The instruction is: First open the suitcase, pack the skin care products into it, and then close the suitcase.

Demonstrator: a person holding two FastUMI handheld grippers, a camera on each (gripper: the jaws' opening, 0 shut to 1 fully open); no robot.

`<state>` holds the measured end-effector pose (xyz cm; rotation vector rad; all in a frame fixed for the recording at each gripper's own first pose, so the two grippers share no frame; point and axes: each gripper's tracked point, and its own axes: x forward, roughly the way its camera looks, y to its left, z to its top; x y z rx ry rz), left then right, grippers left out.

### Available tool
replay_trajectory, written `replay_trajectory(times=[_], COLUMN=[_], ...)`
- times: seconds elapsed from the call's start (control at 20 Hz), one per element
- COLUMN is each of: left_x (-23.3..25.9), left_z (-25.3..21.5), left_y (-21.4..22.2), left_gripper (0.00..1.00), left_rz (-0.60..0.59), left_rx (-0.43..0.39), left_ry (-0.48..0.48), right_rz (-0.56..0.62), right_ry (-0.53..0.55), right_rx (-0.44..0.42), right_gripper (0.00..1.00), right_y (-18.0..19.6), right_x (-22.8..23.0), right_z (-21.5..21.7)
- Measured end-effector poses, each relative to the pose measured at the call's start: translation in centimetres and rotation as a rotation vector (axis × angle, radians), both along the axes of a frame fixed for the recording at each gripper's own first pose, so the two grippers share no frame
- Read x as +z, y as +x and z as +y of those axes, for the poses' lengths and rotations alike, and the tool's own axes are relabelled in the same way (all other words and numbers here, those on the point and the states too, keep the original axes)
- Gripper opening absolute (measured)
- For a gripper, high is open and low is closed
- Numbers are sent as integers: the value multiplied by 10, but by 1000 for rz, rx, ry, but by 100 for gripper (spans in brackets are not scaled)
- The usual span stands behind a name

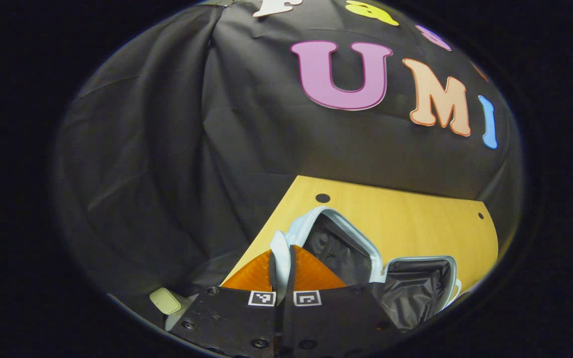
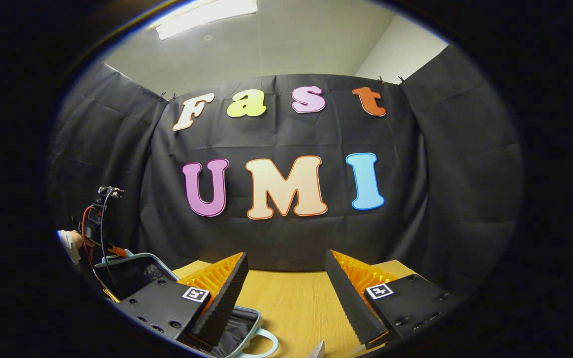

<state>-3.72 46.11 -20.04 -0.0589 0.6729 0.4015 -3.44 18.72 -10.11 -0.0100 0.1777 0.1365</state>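
Left gripper view has the left claw (image 1: 282,271) pinched narrow on the pale edge of the suitcase (image 1: 361,248) lid, both fingers pressing a tab of the rim between them. That lid stands raised, its dark lining facing the camera, and the lower half lies open on the wooden desk (image 1: 416,219). To do this well, I judge the lid should be swung on over its hinge in a smooth arc until it rests by itself, with the grip kept on the rim and the base left unshifted.

Right gripper view adds what the other lacks: the right claw (image 2: 286,293) spread wide and holding nothing above bare desk (image 2: 291,308), a suitcase handle (image 2: 261,343) low beside it, and the far claw (image 2: 110,248) with a hand (image 2: 70,246) at the lid (image 2: 132,273). A small pale object (image 2: 319,350) lies at the bottom edge; I cannot tell what it is.
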Motion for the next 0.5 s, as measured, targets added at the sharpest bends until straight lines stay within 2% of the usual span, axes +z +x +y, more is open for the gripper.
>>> replay_trajectory(times=[0.05,0.15,0.2,0.25,0.5], left_x=[-7,-11,-15,-24,-53], left_z=[7,32,37,38,56], left_y=[-1,-2,-7,-10,-23], left_gripper=[0,0,2,0,0], left_rz=[8,8,27,23,33], left_rx=[18,44,47,60,114], left_ry=[4,97,86,65,24], right_rz=[1,1,4,6,14], right_ry=[-7,-16,-17,-18,-39], right_rx=[-1,-4,-5,-7,1], right_gripper=[98,98,98,98,98], right_y=[0,-2,-2,-2,-7], right_x=[0,0,0,0,-1], right_z=[0,0,0,-1,3])
